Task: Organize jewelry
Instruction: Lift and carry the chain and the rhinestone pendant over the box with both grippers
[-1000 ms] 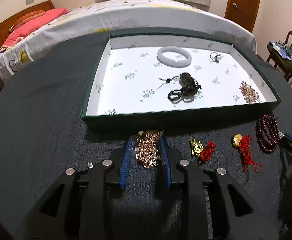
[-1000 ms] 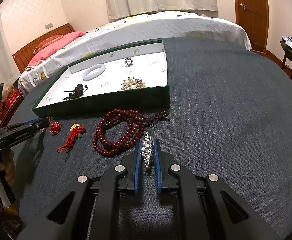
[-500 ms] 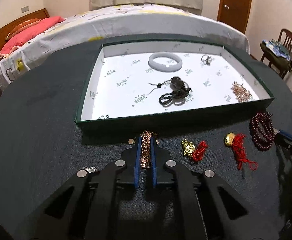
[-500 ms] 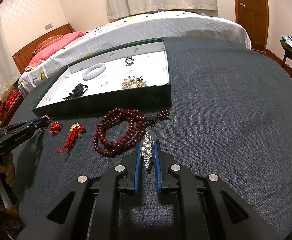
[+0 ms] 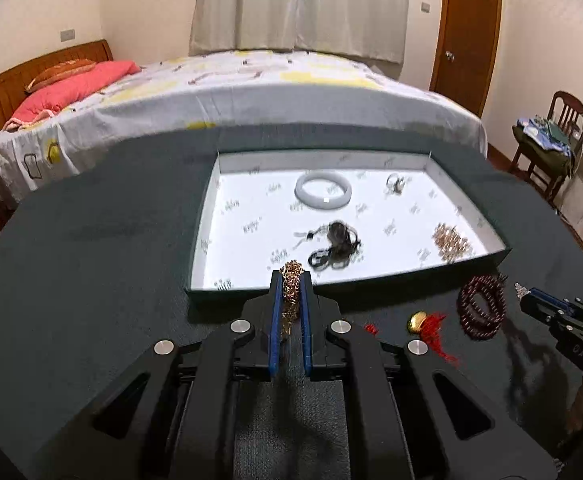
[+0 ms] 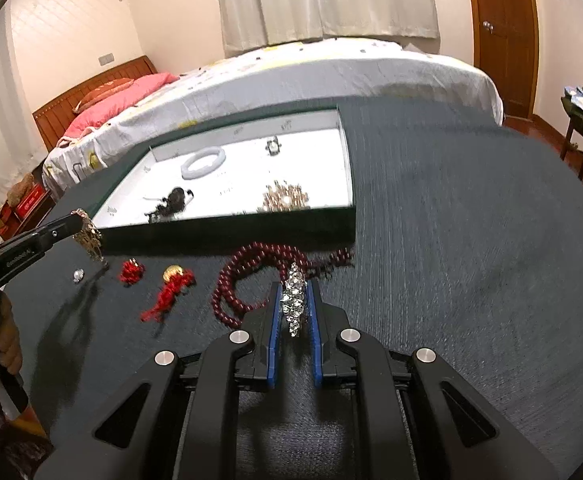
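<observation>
Inside tray (image 5: pixel 467 216): four pieces; between tongs (image 5: pixel 290 292), one chain (image 5: pixel 290 280).

No legible text or labels

Dark table (image 6: pixel 471 240) bears tray (image 6: pixel 227 230), red beads (image 6: pixel 251 268), charms (image 6: pixel 171 284)

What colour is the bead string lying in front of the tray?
Dark red beads, clearest in the right wrist view.
</observation>
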A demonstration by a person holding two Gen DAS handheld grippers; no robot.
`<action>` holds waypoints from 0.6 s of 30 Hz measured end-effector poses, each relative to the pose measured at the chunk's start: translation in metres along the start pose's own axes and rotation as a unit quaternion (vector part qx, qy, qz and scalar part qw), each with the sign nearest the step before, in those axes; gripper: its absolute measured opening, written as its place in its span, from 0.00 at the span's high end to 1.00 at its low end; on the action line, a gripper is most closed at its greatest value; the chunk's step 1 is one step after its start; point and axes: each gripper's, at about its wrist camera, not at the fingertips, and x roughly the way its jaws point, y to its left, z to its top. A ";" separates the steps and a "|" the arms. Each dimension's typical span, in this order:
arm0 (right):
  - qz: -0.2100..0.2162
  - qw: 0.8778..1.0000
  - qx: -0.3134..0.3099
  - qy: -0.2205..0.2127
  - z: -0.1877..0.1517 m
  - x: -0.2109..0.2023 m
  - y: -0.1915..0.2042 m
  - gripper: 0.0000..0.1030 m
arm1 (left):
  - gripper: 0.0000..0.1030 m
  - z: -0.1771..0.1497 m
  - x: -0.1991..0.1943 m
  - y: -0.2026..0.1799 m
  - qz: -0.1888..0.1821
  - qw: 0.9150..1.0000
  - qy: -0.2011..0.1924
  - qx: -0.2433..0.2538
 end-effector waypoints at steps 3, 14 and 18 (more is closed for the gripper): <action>0.001 1.000 -0.004 -0.014 0.007 -0.009 0.004 0.87 | 0.92 0.007 -0.011 0.000 -0.002 1.000 -0.017 -0.003; 0.018 0.997 -0.023 -0.072 0.047 -0.033 0.023 0.87 | 0.92 0.040 -0.041 -0.002 -0.011 0.997 -0.075 -0.011; 0.022 0.994 -0.033 -0.098 0.068 -0.033 0.030 0.87 | 0.92 0.054 -0.039 -0.002 -0.018 0.996 -0.089 -0.013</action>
